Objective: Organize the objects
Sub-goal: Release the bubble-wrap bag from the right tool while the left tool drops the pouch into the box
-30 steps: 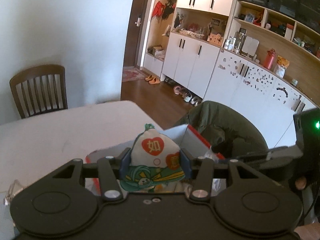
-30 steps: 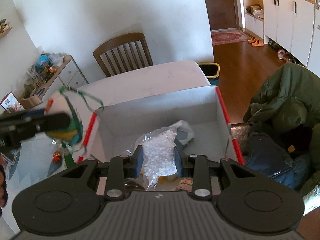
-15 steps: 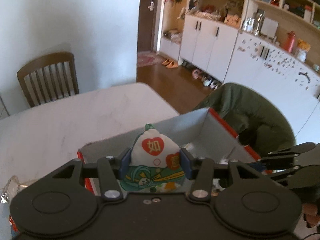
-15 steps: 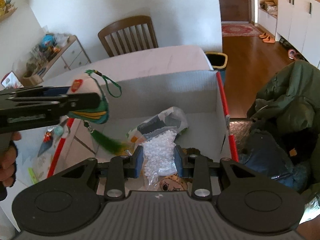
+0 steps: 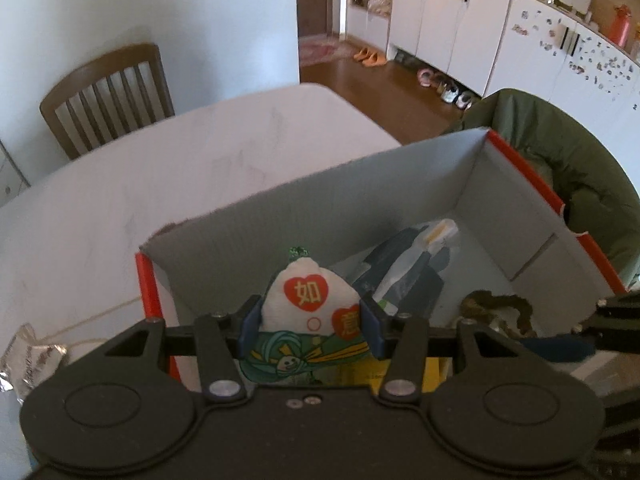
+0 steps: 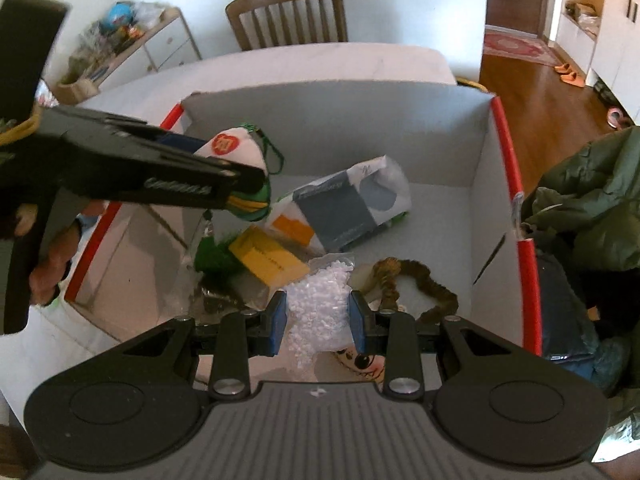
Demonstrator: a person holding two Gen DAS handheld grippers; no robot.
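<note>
We hold pouch (image 5: 310, 304) clamped in left gripper (image 5: 310, 322), pellet bag (image 6: 320, 304) clamped in right gripper (image 6: 318, 322); both hang directly above open box (image 6: 332, 120), drop straight down.

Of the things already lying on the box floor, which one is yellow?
The flat yellow packet, left of the grey-and-white pouch and the brown fabric loop. The other two are grey-white and brown.

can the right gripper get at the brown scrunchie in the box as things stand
Probably not yet: the right gripper is shut on the bag of white pellets. The brown scrunchie lies uncovered on the box floor just beside it.
</note>
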